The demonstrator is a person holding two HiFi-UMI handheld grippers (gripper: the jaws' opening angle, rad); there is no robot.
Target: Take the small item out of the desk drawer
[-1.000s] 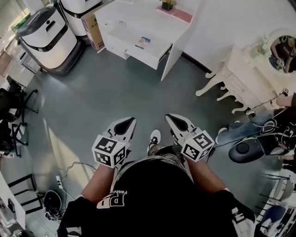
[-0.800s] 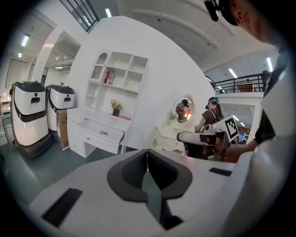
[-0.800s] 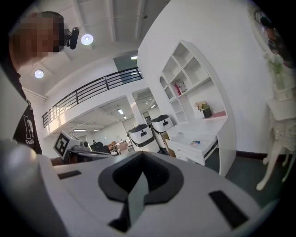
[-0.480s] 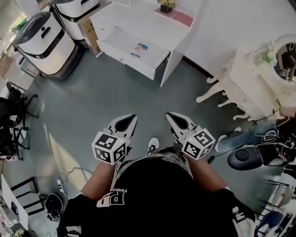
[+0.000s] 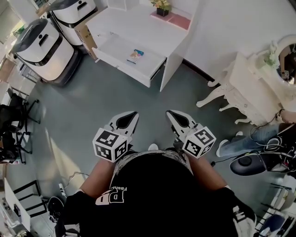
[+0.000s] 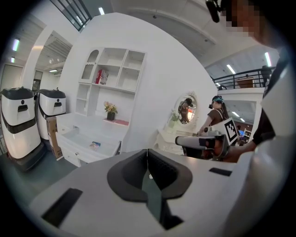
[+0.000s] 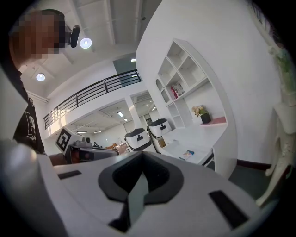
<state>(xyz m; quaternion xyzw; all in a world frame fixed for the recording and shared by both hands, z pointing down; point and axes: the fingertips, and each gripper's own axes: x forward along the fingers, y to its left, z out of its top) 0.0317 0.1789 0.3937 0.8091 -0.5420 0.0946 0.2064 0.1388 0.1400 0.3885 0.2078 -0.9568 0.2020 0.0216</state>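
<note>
The room had a grey-green floor [image 5: 101,102] and white walls, and against the far wall stood a white bench [image 5: 134,23] whose drawer [image 5: 115,48] was pulled open toward the person. The small item [image 5: 135,56], a flat thing printed in blue and orange, lay inside that drawer, untouched. On the bench's top, at its back, a potted plant [image 5: 162,6] stood beside a pink pad [image 5: 179,18], and a white shelf unit [image 6: 113,74] rose over the bench. Left of the bench were a cardboard box [image 5: 84,34] and two white machines [image 5: 44,44]; farther left, black chairs [image 5: 14,115]. Right of the bench stood an ornate white dressing table [image 5: 247,88] with a round mirror [image 5: 286,53]. The left gripper [image 5: 134,114] and the right gripper [image 5: 169,113] were held side by side well short of the bench, both pointed toward it, each with its jaws closed on nothing. Against the earlier pictures, the bench and its drawer had come lower and larger in the head view, with more of the bench's top showing, the person having walked toward it; the white shoe [image 5: 152,147] that had stood clear between the grippers was now mostly hidden under the body, and both grippers kept the same pose with jaws together.
</note>
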